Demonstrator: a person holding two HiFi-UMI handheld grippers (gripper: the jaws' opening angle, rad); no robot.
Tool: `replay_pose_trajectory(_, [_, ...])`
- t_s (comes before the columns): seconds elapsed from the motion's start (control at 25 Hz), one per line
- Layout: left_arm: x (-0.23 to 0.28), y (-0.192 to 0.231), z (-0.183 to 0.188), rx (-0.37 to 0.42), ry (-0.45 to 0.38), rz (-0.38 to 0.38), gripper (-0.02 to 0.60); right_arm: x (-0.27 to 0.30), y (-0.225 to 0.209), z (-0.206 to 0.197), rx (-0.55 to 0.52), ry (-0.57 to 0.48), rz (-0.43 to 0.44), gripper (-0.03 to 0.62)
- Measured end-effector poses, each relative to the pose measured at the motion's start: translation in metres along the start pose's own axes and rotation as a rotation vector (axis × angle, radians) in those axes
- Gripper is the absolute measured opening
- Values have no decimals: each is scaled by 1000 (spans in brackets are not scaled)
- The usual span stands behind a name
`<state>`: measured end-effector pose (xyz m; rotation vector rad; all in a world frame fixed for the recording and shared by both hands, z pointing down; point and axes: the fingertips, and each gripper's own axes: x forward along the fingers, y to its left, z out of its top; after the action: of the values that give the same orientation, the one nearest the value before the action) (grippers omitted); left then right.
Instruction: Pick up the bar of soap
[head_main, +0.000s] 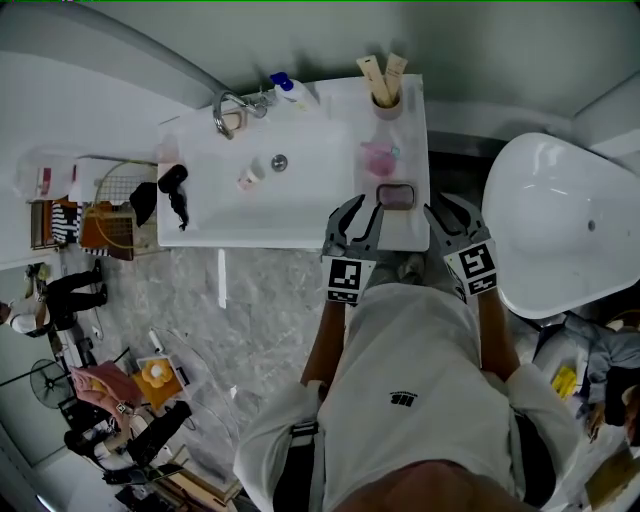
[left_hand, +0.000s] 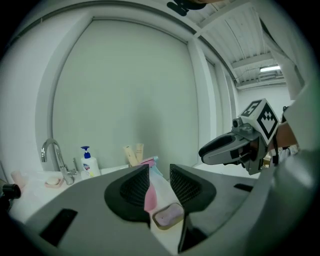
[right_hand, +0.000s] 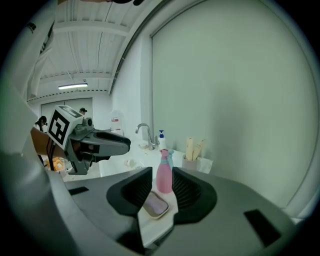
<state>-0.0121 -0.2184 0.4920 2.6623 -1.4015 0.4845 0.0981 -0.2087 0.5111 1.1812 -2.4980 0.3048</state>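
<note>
The bar of soap (head_main: 396, 195) is pale purple and lies in a small beige dish on the white counter right of the basin. It shows low between the jaws in the left gripper view (left_hand: 169, 215) and the right gripper view (right_hand: 155, 204). My left gripper (head_main: 358, 215) hovers at the counter's front edge, just left of the dish, open with nothing in it (left_hand: 160, 182). My right gripper (head_main: 452, 212) is off the counter's right front corner, also open and empty (right_hand: 162, 187). Neither touches the soap.
A pink spray bottle (head_main: 380, 158) stands right behind the dish. A cup of tubes (head_main: 386, 95) sits at the back corner. The basin holds a small bottle (head_main: 250, 177), with a faucet (head_main: 228, 108) and blue-capped dispenser (head_main: 290, 90) behind. A white tub (head_main: 560, 220) lies right.
</note>
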Motion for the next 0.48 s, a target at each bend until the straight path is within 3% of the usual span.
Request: replay_pose_trajectory(0.48, [43,7,-48,66,112,-239,144,49,-4,-29,24,133,-39,129])
